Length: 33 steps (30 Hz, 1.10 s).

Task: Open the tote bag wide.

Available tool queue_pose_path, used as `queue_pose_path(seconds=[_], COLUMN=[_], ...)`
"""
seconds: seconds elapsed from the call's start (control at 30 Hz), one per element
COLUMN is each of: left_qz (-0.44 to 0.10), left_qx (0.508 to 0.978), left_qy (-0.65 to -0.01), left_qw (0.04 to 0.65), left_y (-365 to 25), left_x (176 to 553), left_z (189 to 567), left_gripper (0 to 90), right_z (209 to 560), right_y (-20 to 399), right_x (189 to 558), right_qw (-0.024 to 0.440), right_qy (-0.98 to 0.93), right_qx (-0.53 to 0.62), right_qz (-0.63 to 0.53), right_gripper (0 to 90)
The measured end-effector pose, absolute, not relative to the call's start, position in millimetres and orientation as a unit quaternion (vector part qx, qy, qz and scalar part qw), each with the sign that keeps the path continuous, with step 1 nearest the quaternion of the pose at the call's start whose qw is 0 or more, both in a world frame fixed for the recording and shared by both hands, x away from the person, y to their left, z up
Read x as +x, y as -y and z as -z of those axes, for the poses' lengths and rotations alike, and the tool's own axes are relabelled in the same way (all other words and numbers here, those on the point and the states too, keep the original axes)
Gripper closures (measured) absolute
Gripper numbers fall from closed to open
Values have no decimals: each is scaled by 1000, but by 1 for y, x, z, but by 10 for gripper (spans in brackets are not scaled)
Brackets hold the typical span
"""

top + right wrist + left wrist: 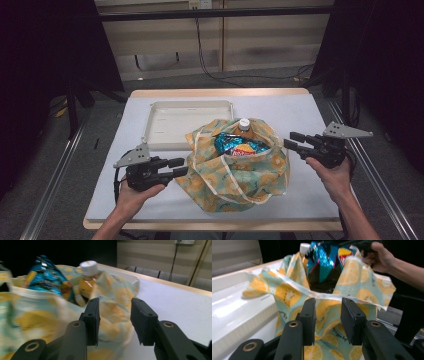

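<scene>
We are holding the left gripper [180,167] near the left side of a soft cloth bag printed with yellow lemon slices on pale green [240,172], which is sitting near the middle of the pale grey tabletop [310,200], toward its near edge. The left gripper's jaws are standing partly open, and in the left gripper view the bag's white-hemmed rim [317,293] is lying just beyond the jaw tips, with nothing pinched between them. We are holding the right gripper [294,140] at the bag's right side, its jaws likewise standing partly apart and gripping nothing; in the right gripper view the fabric is showing through the gap, close to the pads, though we cannot tell whether it is touching them.

Inside the open bag, a shiny blue crinkled snack packet [235,145] is sticking up, and just beyond it a plastic bottle of orange drink with a white cap [244,125] is standing upright. Farther off, touching the bag's far left side, a shallow white rectangular plastic tray [165,120] is lying flat on the table.
</scene>
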<state>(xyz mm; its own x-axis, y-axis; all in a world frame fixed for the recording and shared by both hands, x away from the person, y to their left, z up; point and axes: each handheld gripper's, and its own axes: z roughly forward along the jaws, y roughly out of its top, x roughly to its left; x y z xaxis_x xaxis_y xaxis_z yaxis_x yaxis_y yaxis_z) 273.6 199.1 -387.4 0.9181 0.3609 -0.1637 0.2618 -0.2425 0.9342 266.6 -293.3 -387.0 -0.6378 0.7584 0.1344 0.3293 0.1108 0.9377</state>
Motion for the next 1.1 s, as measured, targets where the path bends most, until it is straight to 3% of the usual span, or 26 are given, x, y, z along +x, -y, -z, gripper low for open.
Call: queue_pose_path(seconds=[0.23, 0.5, 0.6, 0.67, 0.87, 0.93, 1.1], left_qz=[-47, -10, 7, 12, 32, 33, 34], left_qx=[786, 820, 828, 833, 840, 839, 827], left_qy=[-176, -151, -148, -138, -93, -87, -89], left_qw=[590, 552, 541, 536, 533, 536, 554], left_y=[-187, -140, -134, -133, -136, -138, -142], left_x=[282, 301, 300, 297, 283, 279, 272], left_z=[378, 391, 399, 400, 397, 396, 389], left_gripper=[713, 440, 367, 370, 778, 886, 900], right_z=[374, 378, 381, 382, 387, 391, 397], right_y=[276, 255, 256, 255, 260, 262, 262], right_x=[247, 251, 252, 250, 240, 237, 228], right_qw=[178, 153, 141, 135, 116, 105, 96], right_qy=[-731, -756, -759, -765, -776, -777, -782], right_qx=[337, 307, 296, 295, 287, 285, 277], right_qz=[-567, -558, -563, -556, -549, -551, -550], right_gripper=[559, 465, 416, 406, 514, 621, 889])
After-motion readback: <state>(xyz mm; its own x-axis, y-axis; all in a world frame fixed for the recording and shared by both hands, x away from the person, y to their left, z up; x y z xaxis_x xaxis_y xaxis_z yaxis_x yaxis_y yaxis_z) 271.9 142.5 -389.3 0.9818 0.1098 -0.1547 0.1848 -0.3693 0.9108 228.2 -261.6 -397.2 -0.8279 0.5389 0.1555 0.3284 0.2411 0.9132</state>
